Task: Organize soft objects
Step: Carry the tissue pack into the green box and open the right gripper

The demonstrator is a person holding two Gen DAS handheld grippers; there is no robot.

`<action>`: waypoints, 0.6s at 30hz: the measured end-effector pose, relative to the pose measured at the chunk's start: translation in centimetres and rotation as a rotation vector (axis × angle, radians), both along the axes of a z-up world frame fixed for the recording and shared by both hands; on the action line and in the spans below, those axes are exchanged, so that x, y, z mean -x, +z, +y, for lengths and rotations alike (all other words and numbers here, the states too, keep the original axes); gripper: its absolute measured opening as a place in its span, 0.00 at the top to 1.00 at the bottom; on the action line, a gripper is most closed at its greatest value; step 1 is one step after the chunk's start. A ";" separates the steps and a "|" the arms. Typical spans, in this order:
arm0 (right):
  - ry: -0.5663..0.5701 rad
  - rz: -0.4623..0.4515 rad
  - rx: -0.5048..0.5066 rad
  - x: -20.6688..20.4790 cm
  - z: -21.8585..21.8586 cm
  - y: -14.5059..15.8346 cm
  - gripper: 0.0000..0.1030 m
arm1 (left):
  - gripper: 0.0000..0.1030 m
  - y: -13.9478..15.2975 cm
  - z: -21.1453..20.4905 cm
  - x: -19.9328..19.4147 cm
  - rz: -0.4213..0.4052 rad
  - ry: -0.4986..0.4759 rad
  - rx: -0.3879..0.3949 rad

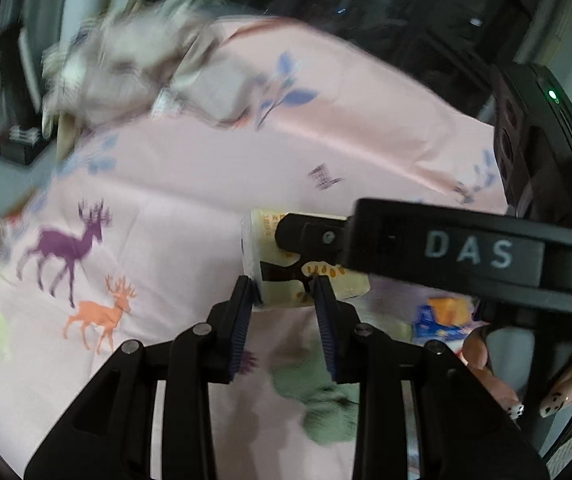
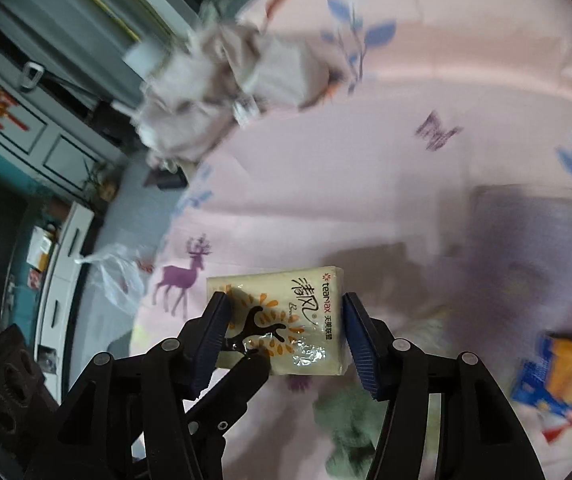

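Observation:
A cream tissue pack (image 1: pixel 286 268) printed with a dark tree and orange leaves hangs above the pink deer-print sheet (image 1: pixel 158 208). My left gripper (image 1: pixel 284 284) is shut on its near end. In the right wrist view the pack (image 2: pixel 286 312) faces the camera between the fingers of my right gripper (image 2: pixel 284 300). That gripper's left finger lies over the pack's edge and the right pad stands just off its side. One left finger (image 2: pixel 246 364) pinches the pack's lower edge. A right finger (image 1: pixel 314 236) lies across the pack in the left wrist view.
A crumpled beige garment (image 2: pixel 214 92) lies at the bed's far corner. A grey-green knitted piece (image 2: pixel 346 420) sits on the sheet below the pack. A blue and orange packet (image 2: pixel 558 376) lies to the right, with a blurred purple-grey shape (image 2: pixel 534 240) above it. A hand (image 1: pixel 558 396) holds the right gripper.

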State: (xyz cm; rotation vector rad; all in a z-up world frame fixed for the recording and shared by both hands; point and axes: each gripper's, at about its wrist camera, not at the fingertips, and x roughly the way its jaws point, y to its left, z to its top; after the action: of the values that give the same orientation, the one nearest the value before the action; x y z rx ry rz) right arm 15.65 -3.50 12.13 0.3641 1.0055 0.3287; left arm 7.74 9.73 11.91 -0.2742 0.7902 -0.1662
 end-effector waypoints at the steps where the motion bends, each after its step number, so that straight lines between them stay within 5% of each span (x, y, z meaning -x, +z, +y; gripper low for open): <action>1: -0.011 -0.033 -0.009 1.6 -0.9 0.9 0.42 | 0.71 1.0 -1.3 1.0 -0.027 -0.016 -0.014; 7: -0.115 -0.120 -0.102 9.0 -7.0 3.3 0.42 | 0.71 3.5 -7.6 5.9 -0.127 -0.151 -0.031; 18: -0.246 -0.257 -0.060 20.9 -15.0 4.9 0.42 | 0.72 6.0 -16.4 10.6 -0.179 -0.308 -0.002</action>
State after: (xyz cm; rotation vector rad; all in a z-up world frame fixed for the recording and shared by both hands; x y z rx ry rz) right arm -5.24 -18.54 17.02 0.4820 0.6914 0.1768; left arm -2.81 -6.63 17.86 -0.1318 0.6514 -0.4732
